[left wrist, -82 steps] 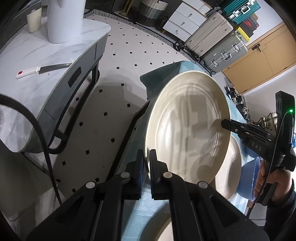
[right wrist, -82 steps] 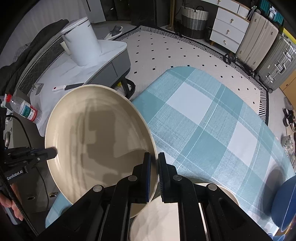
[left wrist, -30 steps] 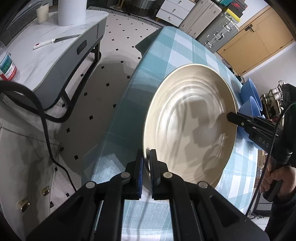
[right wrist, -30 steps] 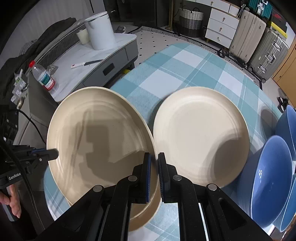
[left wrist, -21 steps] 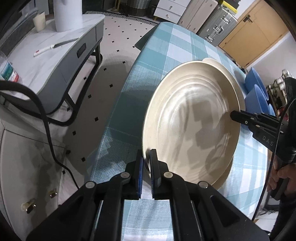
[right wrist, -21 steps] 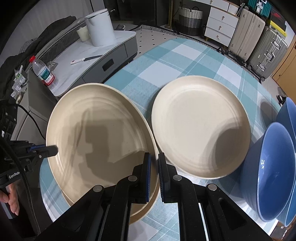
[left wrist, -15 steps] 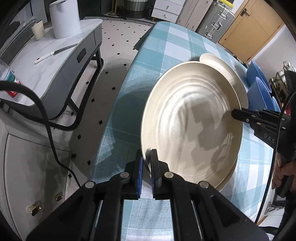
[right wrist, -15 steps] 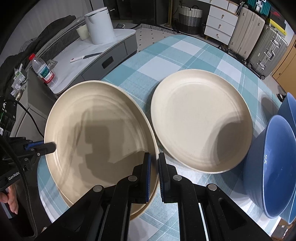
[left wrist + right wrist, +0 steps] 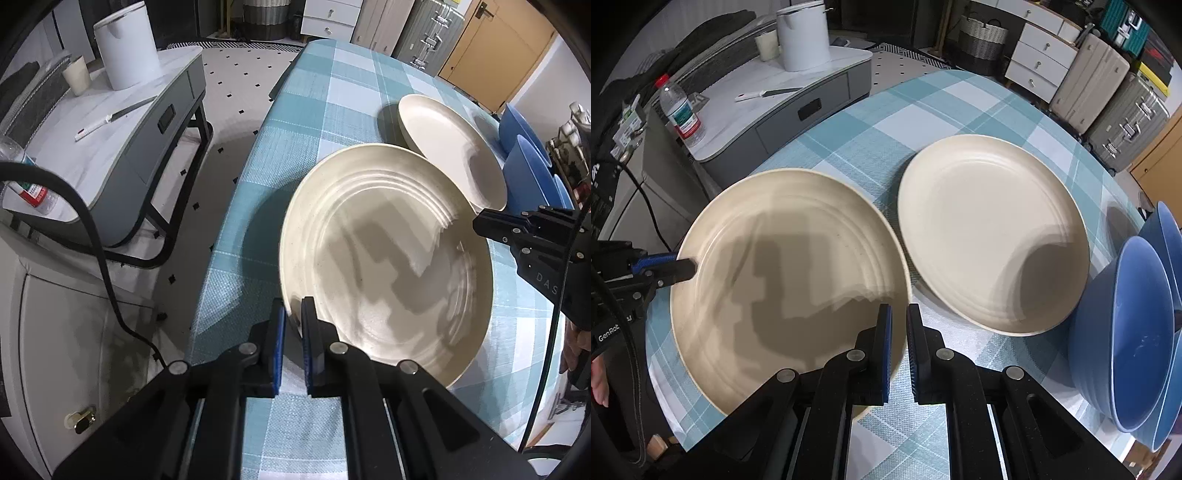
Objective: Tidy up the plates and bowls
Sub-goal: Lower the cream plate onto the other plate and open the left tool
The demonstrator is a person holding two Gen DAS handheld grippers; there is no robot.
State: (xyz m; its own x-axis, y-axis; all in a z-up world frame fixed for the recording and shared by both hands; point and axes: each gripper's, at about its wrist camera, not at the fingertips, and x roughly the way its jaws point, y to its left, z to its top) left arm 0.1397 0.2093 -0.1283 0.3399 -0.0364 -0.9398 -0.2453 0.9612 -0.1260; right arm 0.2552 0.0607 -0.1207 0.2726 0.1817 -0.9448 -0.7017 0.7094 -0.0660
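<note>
A large cream plate (image 9: 388, 258) (image 9: 783, 280) lies low and nearly flat over the checked tablecloth (image 9: 332, 96), close to the table's left edge. My left gripper (image 9: 291, 321) is shut on its near rim. My right gripper (image 9: 899, 321) is shut on the opposite rim and shows in the left wrist view as well. A strip of cream rim (image 9: 862, 411) shows under the held plate, apparently a plate beneath it. A second cream plate (image 9: 450, 158) (image 9: 990, 240) rests beside it, almost touching. Nested blue bowls (image 9: 528, 173) (image 9: 1126, 350) stand beyond that.
A grey side table (image 9: 122, 140) stands left of the dining table, bearing a white canister (image 9: 803, 35), a cup, a knife (image 9: 768, 94) and a water bottle (image 9: 679, 110). A black cable (image 9: 99, 251) hangs by the table's edge. Suitcases (image 9: 1123, 110) and white drawers line the far wall.
Both grippers have carried the plate from over the floor onto the table and brought it down flatter, beside the second plate. The rim beneath it has nearly vanished from sight.
</note>
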